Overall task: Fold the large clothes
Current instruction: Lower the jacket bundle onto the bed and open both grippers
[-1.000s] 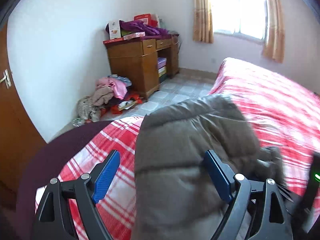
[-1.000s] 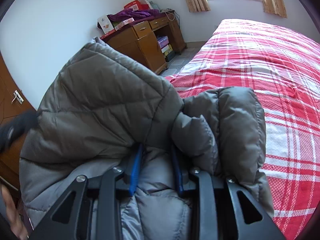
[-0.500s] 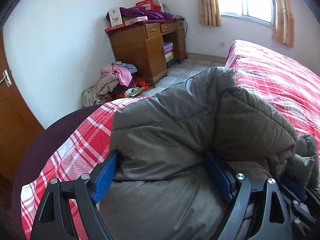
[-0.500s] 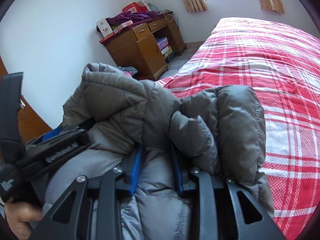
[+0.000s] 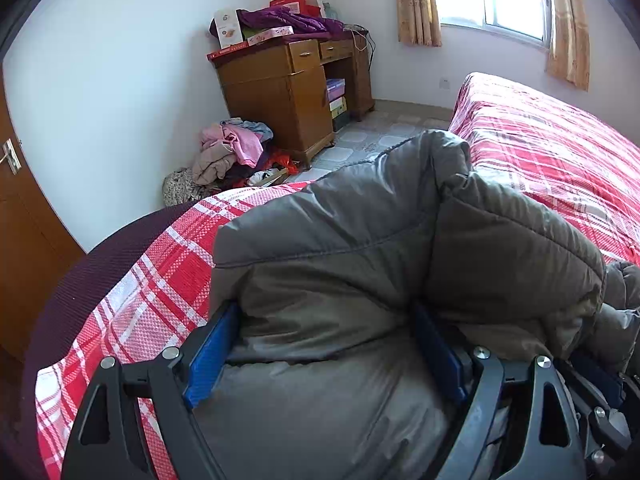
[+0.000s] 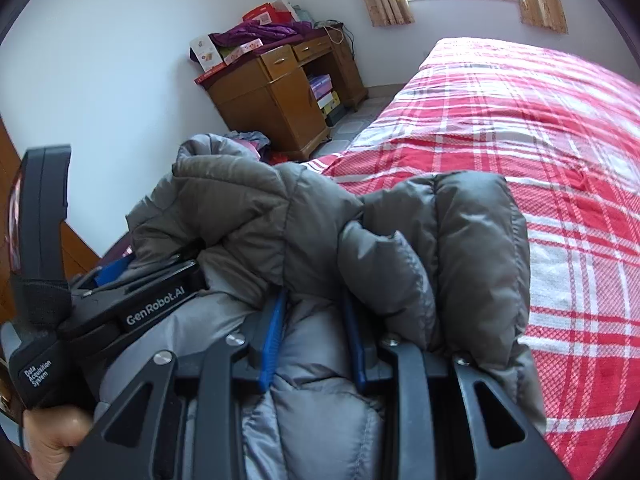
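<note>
Grey puffer jacket (image 5: 360, 248) bunched on the near corner of the plaid bed (image 5: 560, 160), just ahead of both grippers. Right gripper (image 6: 314, 336) clamped on a fold of jacket, blue pads narrow, padded bulk spilling over the right finger. Left gripper (image 5: 326, 344) spread wide around a thick roll of jacket, pads touching the fabric on both sides; whether pressing or only straddling, could not tell. Left gripper also seen beside the right one, to its left, against the same bundle. Farther ahead and left, a wooden desk (image 5: 280, 92) with boxes (image 5: 336, 96) stacked in its open knee space and boxes and purple cloth (image 5: 288, 20) piled on top. Clothes heap (image 5: 232, 156) on the floor beside the desk.
</note>
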`<state>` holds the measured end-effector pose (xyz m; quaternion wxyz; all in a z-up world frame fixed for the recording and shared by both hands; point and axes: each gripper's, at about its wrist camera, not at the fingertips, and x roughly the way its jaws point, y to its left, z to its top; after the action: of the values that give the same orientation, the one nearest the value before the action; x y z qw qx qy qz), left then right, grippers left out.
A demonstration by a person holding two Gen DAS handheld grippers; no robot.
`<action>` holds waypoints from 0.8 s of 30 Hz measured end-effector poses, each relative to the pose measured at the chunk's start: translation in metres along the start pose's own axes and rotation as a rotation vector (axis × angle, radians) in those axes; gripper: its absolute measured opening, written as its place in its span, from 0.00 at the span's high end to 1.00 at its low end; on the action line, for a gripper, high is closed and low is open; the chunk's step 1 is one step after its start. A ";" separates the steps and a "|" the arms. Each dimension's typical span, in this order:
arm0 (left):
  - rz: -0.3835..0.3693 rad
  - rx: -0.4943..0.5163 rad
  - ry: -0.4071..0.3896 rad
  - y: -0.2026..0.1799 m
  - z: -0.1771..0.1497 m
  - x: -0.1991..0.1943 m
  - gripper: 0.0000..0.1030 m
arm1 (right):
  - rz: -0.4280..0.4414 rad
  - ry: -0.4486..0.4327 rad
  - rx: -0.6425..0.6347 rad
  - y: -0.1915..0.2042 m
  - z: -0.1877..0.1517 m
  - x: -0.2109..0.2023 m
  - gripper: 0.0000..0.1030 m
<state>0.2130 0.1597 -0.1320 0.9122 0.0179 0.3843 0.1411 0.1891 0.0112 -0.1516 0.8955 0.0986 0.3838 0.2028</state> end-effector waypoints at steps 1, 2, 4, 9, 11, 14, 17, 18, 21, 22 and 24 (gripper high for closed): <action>-0.005 0.000 0.003 0.001 0.000 -0.001 0.15 | -0.012 0.002 -0.012 0.002 0.000 0.000 0.71; -0.012 0.001 0.011 0.002 0.001 -0.002 0.15 | -0.022 0.006 -0.025 0.005 0.001 0.000 0.71; -0.021 0.016 0.028 0.005 0.002 -0.008 0.15 | -0.033 0.022 -0.054 0.009 0.003 0.001 0.71; -0.027 0.055 0.041 0.011 -0.005 -0.056 0.15 | -0.077 0.083 -0.175 0.019 0.010 -0.010 0.68; -0.023 0.058 0.031 0.013 -0.012 -0.076 0.15 | -0.075 0.084 -0.167 0.017 0.012 -0.020 0.66; -0.037 0.065 -0.011 0.015 -0.025 -0.109 0.15 | -0.047 0.041 -0.130 0.011 0.011 -0.045 0.59; -0.043 0.057 -0.039 0.017 -0.042 -0.136 0.15 | -0.004 -0.012 -0.068 -0.001 0.000 -0.078 0.42; -0.049 0.049 -0.040 0.017 -0.046 -0.141 0.15 | 0.005 -0.023 -0.050 -0.004 -0.004 -0.087 0.37; -0.055 0.022 -0.030 0.018 -0.065 -0.156 0.15 | 0.000 -0.038 -0.040 -0.009 -0.021 -0.114 0.36; -0.040 0.011 -0.022 0.018 -0.071 -0.160 0.15 | -0.017 -0.040 -0.044 -0.010 -0.026 -0.121 0.36; -0.025 0.009 -0.019 0.017 -0.084 -0.167 0.15 | -0.032 -0.052 -0.036 -0.014 -0.038 -0.136 0.36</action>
<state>0.0384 0.1243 -0.0719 0.9173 0.0184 0.3766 0.1276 0.0806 -0.0600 -0.0943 0.9099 0.0817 0.3583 0.1927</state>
